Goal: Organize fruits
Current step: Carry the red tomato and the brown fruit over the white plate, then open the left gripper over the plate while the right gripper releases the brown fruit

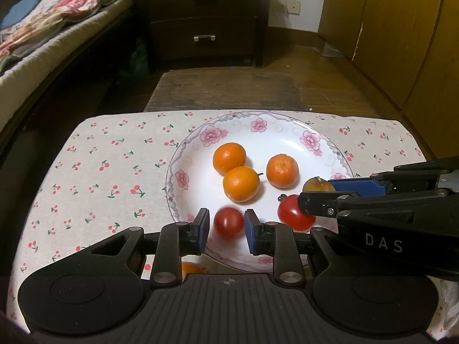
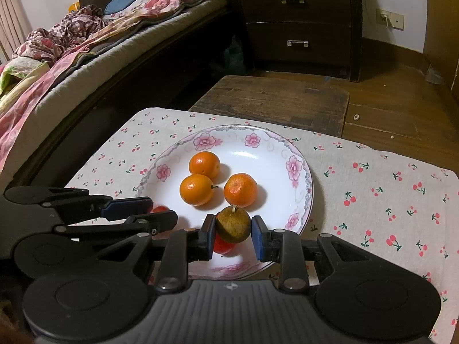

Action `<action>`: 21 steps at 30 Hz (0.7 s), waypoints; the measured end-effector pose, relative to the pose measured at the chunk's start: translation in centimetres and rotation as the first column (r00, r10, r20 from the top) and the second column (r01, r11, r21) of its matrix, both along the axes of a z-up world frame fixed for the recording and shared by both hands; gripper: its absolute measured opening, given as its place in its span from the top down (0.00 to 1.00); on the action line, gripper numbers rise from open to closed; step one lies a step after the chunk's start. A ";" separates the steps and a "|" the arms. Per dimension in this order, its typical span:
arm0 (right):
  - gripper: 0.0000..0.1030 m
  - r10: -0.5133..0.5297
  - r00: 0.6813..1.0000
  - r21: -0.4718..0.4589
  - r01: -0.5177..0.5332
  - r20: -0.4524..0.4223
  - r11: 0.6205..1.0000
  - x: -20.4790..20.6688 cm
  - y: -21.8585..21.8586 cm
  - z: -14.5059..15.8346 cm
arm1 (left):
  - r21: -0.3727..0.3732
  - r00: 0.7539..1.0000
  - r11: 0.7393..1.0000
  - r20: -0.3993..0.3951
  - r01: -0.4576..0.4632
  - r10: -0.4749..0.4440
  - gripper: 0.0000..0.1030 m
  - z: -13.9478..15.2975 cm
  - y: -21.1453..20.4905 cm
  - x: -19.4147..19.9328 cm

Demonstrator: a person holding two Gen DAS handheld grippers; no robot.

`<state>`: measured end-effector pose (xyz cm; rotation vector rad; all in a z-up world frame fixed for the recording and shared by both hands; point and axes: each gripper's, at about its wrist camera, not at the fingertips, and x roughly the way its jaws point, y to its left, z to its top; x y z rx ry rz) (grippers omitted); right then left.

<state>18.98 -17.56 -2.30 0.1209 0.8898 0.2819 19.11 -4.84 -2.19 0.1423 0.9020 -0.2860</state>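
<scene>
A white plate with a pink flower rim [image 1: 183, 149] [image 2: 307, 183] lies on a cherry-print cloth. Three oranges [image 1: 241, 183] [image 2: 196, 189] sit in its middle. My left gripper [image 1: 227, 228] [image 2: 163, 209] hangs over the plate's near edge. A blurred red tomato [image 1: 228, 223] [image 2: 160, 208] is between its blue pads, with a gap on each side. My right gripper [image 2: 233, 230] [image 1: 315, 193] is shut on a brownish-green fruit [image 2: 232, 226] [image 1: 318, 185] above the plate. A second red tomato [image 1: 292, 215] [image 2: 222, 245] rests on the plate beneath it.
The cherry-print cloth [image 1: 100, 172] [image 2: 387, 200] covers the low table. Beyond its far edge stands a dark wooden stool [image 1: 226, 89], then a two-drawer nightstand [image 1: 203, 17]. A bed [image 2: 86, 43] runs along the left. Wooden cabinets [image 1: 401, 28] line the right.
</scene>
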 end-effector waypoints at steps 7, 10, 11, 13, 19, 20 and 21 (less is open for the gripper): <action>0.72 -0.003 1.000 -0.006 0.003 0.006 1.000 -0.1 0.0 0.2 | -0.003 1.000 1.000 -0.001 -0.007 0.007 0.65 0.1 0.1 0.1; 0.72 -0.007 1.000 -0.004 0.007 0.016 1.000 -0.1 0.1 0.4 | -0.009 1.000 1.000 0.004 -0.012 0.012 0.64 0.4 0.3 0.0; 0.72 -0.007 1.000 -0.003 0.007 0.020 1.000 -0.1 0.1 0.5 | -0.011 1.000 1.000 0.006 -0.014 0.014 0.64 0.5 0.4 0.0; 0.72 -0.007 1.000 -0.003 0.007 0.023 1.000 -0.1 0.1 0.7 | -0.012 1.000 1.000 0.009 -0.016 0.016 0.63 0.6 0.5 -0.1; 0.72 -0.002 1.000 -0.008 0.002 0.023 1.000 -0.2 0.3 0.7 | -0.009 1.000 1.000 0.008 -0.020 0.020 0.62 0.6 0.6 -0.2; 0.72 -0.001 1.000 -0.007 0.001 0.023 1.000 -0.1 0.3 0.7 | -0.010 1.000 1.000 0.008 -0.020 0.020 0.62 0.7 0.6 -0.2; 0.72 -0.001 1.000 -0.005 0.001 0.024 1.000 -0.1 0.3 0.7 | -0.011 1.000 1.000 0.008 -0.021 0.021 0.62 0.7 0.7 -0.2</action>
